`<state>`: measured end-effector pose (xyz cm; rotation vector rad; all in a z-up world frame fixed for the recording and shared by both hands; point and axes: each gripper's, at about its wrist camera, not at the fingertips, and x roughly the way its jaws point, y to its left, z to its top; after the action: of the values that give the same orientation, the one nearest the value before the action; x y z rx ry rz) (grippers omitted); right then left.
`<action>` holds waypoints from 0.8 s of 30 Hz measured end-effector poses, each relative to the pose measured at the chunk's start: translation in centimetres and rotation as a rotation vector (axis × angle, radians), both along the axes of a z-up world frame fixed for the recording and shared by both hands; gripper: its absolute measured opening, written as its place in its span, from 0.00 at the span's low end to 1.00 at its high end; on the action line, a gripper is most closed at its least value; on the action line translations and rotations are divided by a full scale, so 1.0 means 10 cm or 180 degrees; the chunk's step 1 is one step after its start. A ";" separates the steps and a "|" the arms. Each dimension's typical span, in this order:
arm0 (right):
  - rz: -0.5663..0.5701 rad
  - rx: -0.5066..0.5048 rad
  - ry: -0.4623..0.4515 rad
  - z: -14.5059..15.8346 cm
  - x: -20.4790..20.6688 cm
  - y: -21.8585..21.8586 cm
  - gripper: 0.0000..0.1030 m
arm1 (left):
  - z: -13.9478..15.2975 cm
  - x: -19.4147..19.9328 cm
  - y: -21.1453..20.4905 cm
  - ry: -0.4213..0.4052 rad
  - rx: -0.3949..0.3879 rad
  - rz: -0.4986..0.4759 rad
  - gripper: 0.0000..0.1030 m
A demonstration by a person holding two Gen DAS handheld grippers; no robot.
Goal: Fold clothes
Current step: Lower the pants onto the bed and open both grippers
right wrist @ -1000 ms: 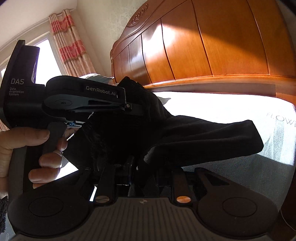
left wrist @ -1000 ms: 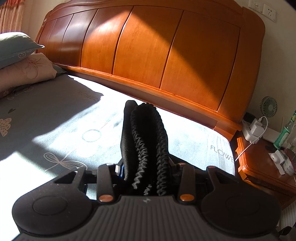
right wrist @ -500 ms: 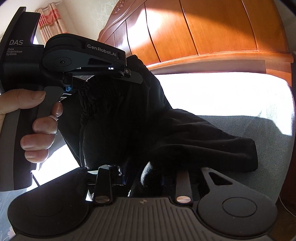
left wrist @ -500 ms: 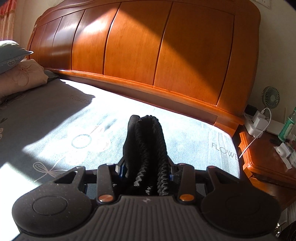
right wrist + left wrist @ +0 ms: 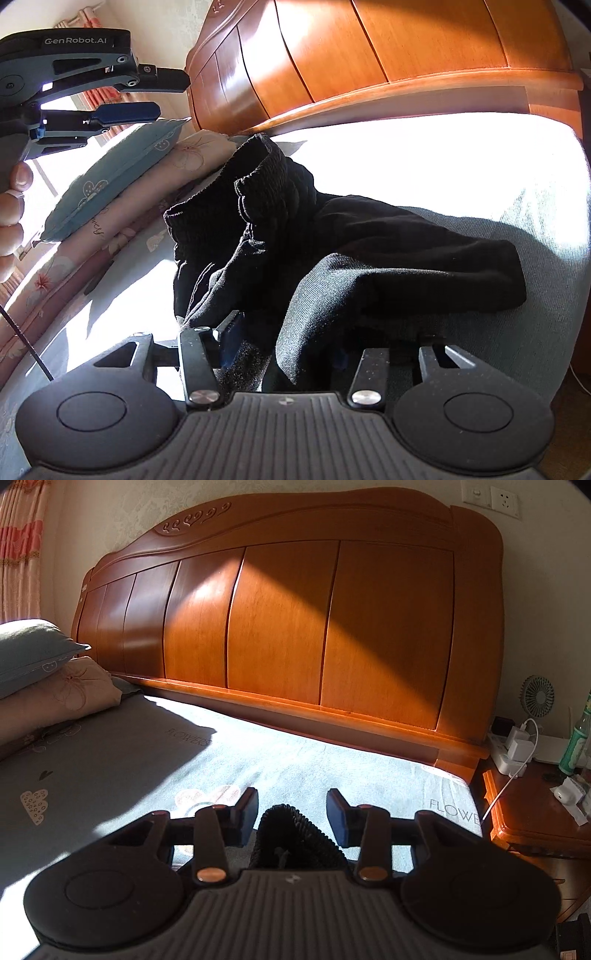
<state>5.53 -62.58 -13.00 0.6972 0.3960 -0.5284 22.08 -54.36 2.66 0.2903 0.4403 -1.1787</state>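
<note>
Bed [image 5: 129,760]: grey sheet, sunlit beside the wooden headboard [image 5: 295,627].
Black garment [image 5: 332,236]: heaped on the bed.
Left tongs [image 5: 291,808]: spread, waistband between, untouched.
Right tongs [image 5: 295,339]: spread apart, cloth draped across.

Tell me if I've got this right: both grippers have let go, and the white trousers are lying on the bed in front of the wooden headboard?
Nearly right, but the colour is wrong: the trousers are black, not white, as the right wrist view shows. The left gripper and right gripper are open, with the trousers lying on the bed in front of the wooden headboard.
</note>
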 end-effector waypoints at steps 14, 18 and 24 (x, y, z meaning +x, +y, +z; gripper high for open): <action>0.0012 0.0201 0.0088 0.15 -0.65 0.10 0.64 | -0.50 -0.02 0.71 0.0330 0.0525 0.0096 0.45; 0.0062 -0.0196 -0.0104 0.55 -0.82 0.09 0.63 | -0.69 -0.21 0.76 0.0487 0.0637 -0.0196 0.48; 0.0335 -0.0595 -0.0091 0.88 -0.45 -0.24 0.30 | -0.91 -0.45 0.71 0.0571 0.0708 -0.0436 0.51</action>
<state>1.01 -65.02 -4.23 0.5006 0.3497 -0.4487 17.62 -47.30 -6.43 0.4135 0.7201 -1.2970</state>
